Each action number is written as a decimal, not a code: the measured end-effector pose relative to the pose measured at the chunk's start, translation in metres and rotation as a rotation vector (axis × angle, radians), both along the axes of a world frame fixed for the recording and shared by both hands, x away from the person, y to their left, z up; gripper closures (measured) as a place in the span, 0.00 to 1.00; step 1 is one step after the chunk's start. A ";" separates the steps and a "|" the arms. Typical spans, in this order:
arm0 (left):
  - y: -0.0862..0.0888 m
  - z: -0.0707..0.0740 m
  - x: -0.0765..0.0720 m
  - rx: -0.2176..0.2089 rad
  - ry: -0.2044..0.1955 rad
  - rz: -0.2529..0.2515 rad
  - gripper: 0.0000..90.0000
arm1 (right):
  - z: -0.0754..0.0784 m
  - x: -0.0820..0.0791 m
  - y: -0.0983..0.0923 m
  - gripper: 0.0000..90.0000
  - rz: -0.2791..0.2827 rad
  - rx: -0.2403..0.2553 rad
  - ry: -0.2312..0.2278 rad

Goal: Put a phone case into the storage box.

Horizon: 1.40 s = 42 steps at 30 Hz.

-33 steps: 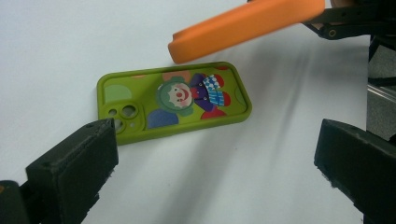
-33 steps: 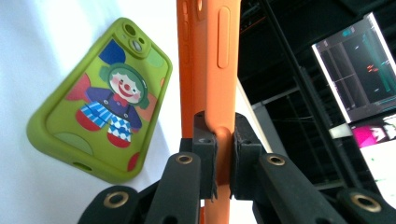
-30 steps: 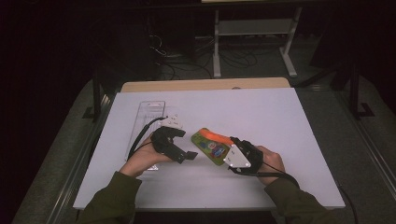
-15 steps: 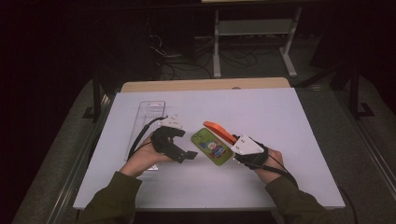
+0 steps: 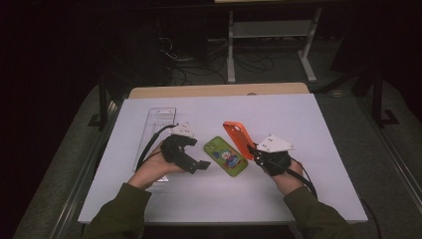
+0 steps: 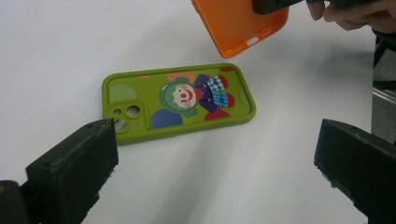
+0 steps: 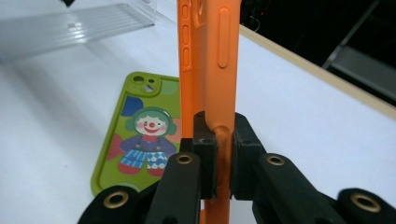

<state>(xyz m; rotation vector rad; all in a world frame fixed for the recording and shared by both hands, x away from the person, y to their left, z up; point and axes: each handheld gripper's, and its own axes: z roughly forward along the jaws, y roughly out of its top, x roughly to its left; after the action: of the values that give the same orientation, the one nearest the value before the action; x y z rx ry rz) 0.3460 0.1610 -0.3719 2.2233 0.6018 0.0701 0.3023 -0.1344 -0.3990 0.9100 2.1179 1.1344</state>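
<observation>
A green phone case (image 5: pixel 226 156) printed with a clown lies flat on the white table (image 5: pixel 308 119); I see it too in the left gripper view (image 6: pixel 177 100) and the right gripper view (image 7: pixel 140 135). My right gripper (image 5: pixel 255 152) is shut on the lower edge of an orange phone case (image 5: pixel 237 139), held lifted just right of the green one. In its own view the pads (image 7: pixel 205 149) pinch the orange case (image 7: pixel 208 70) edge-on. My left gripper (image 5: pixel 203 165) rests open just left of the green case, its jaws wide apart with nothing between them (image 6: pixel 215 177).
A clear plastic tray (image 5: pixel 158 127) lies flat at the left of the table, behind my left hand. A wooden strip (image 5: pixel 219 90) runs along the far table edge. Dark floor, cables and a white stand (image 5: pixel 268 35) lie beyond.
My right gripper has lifted the orange case off the green case and carried it to the right and away. The green case now lies uncovered. The left gripper has stayed put.
</observation>
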 end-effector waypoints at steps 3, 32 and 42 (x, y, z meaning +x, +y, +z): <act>0.000 0.000 0.000 -0.002 0.003 0.004 0.00 | 0.000 0.002 -0.003 0.91 -0.011 0.041 0.038; -0.001 0.003 0.003 -0.077 -0.010 0.091 0.00 | -0.004 0.008 -0.014 0.91 -0.116 0.284 0.190; -0.012 0.008 0.010 -0.202 -0.014 0.143 0.00 | -0.001 0.004 0.001 0.91 -0.093 0.283 0.166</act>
<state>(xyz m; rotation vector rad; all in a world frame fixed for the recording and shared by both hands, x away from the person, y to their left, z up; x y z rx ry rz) 0.3558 0.1495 -0.3635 1.9816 0.7268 0.0936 0.3065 -0.1329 -0.4003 1.2572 2.0498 1.3753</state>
